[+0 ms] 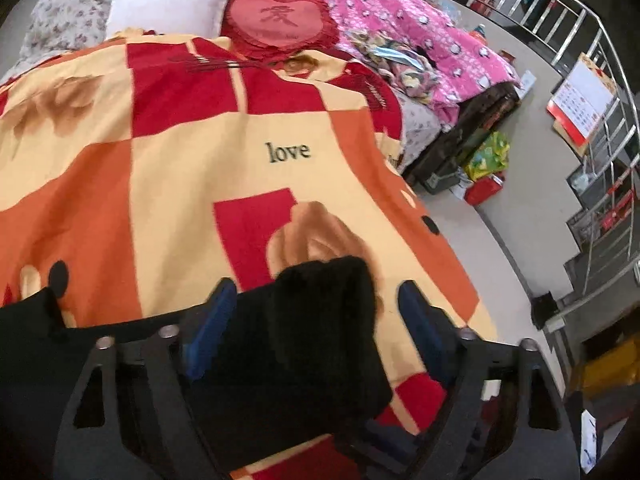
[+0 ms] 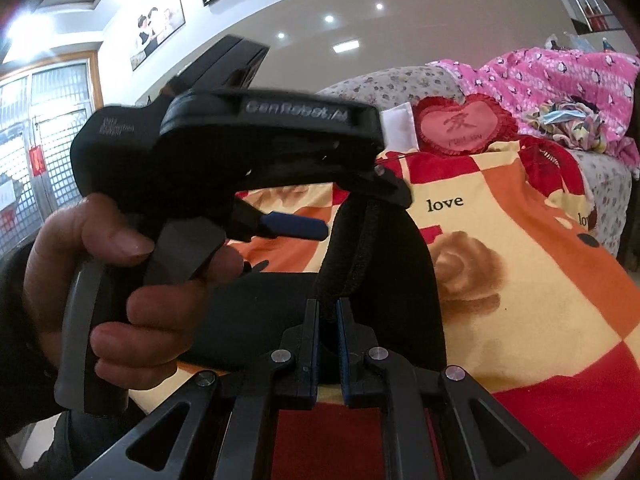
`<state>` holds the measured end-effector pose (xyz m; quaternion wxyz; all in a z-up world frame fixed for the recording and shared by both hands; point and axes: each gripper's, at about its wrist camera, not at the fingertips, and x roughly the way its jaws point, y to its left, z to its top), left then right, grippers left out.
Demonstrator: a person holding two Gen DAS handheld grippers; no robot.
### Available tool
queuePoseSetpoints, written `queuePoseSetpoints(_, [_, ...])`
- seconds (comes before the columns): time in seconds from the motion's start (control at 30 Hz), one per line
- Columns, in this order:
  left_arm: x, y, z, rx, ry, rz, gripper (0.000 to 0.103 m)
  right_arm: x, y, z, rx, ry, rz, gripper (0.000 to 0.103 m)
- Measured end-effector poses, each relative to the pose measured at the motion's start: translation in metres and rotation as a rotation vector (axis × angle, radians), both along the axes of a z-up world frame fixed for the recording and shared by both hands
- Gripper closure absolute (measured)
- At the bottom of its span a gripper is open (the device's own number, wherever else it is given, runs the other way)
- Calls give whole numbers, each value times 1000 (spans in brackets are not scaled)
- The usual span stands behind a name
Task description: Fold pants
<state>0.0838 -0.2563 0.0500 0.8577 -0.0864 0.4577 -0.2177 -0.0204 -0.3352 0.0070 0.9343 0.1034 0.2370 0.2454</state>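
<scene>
Lower centre of the right wrist view: the right gripper, jaws narrowed onto a raised seam or edge of the black pants, which rise as a dark hump just beyond the fingertips. Lower centre of the left wrist view: the left gripper, blue-padded fingers spread wide, with a bunched mass of the pants lying between them; neither pad visibly presses the cloth, so no grip is established there. Left of the right wrist view: the person's left hand around the handle of the left gripper, seen side-on, its blue finger projecting over the pants.

Middle ground, both views: a red, orange and cream blanket printed "love", on which the pants lie. Upper part of both views: a red heart-shaped cushion, a white pillow and a pink printed quilt.

Progress, as judged: the garment appears gathered rather than flat, one edge lifted; no finished flat fold is visible, so smoothing and the remaining folds seem outstanding
</scene>
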Motion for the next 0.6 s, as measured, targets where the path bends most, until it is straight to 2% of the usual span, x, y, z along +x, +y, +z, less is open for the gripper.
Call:
queuePoseSetpoints(0.03, [0, -2, -1, 0, 14, -19, 38, 0, 0, 0, -1, -1, 0, 95])
queuePoseSetpoints(0.07, [1, -4, -2, -4, 22, -24, 40, -1, 0, 0, -2, -3, -1, 95])
queuePoseSetpoints(0.13, [3, -4, -4, -21, 36, -23, 58, -1, 0, 1, -1, -10, -4, 95])
queuePoseSetpoints(0.17, [4, -2, -6, -31, 49, -20, 64, -2, 0, 1, -1, -12, -6, 95])
queuePoseSetpoints(0.2, [6, -2, -6, -38, 53, -15, 80, -3, 1, 1, -3, -14, -8, 95])
queuePoseSetpoints(0.23, [7, 1, -7, -43, 54, -6, 88, -4, 1, 1, -7, -17, -11, 95])
queuePoseSetpoints(0.47, [4, 19, -5, -74, 33, -11, 91, -11, 15, 5, -43, -50, 0, 95])
queuePoseSetpoints(0.6, [4, 44, -7, -119, 32, -29, 91, -14, 26, 7, -37, -71, 21, 95])
